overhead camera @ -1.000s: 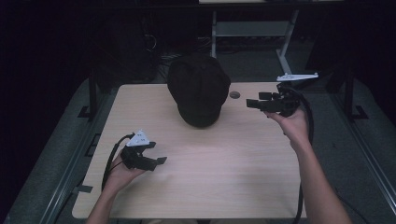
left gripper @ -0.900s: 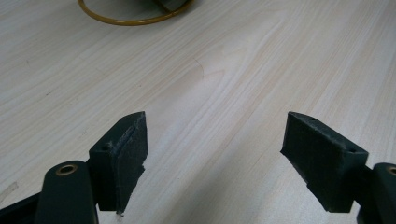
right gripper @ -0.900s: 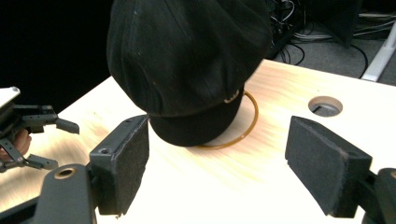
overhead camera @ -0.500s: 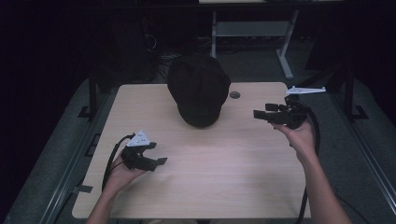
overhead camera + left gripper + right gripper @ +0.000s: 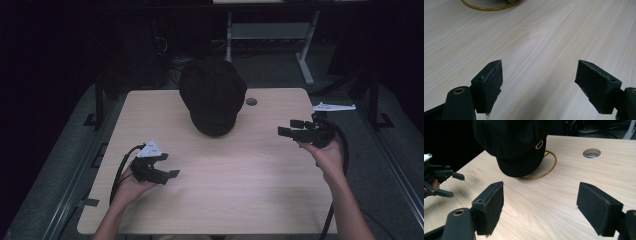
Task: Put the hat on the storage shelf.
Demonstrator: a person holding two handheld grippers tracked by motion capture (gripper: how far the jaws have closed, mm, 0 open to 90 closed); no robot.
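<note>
A black cap (image 5: 213,97) sits on a light wooden table (image 5: 240,195), toward the far edge and near the middle of its width. In the right gripper view the cap rests on a thin gold ring stand (image 5: 549,167), and a small gold emblem (image 5: 539,145) shows on its front. Just right of the cap, a round hole (image 5: 251,101) is cut through the tabletop.

The left gripper (image 5: 167,165) is held low over the near left part of the table, well apart from the cap. Its jaws stand wide open with nothing between them; in its own view, the left gripper (image 5: 537,82) has only bare wood grain under it, with a curve of the gold ring at the top edge.

The right gripper (image 5: 291,127) is held at the right side of the table, pointing left toward the cap but not touching it. Its jaws are also spread wide and empty. In its own view, the right gripper (image 5: 540,205) faces the cap's brim across open tabletop, and the other gripper shows at the far left edge.

The room around the table is dark.
</note>
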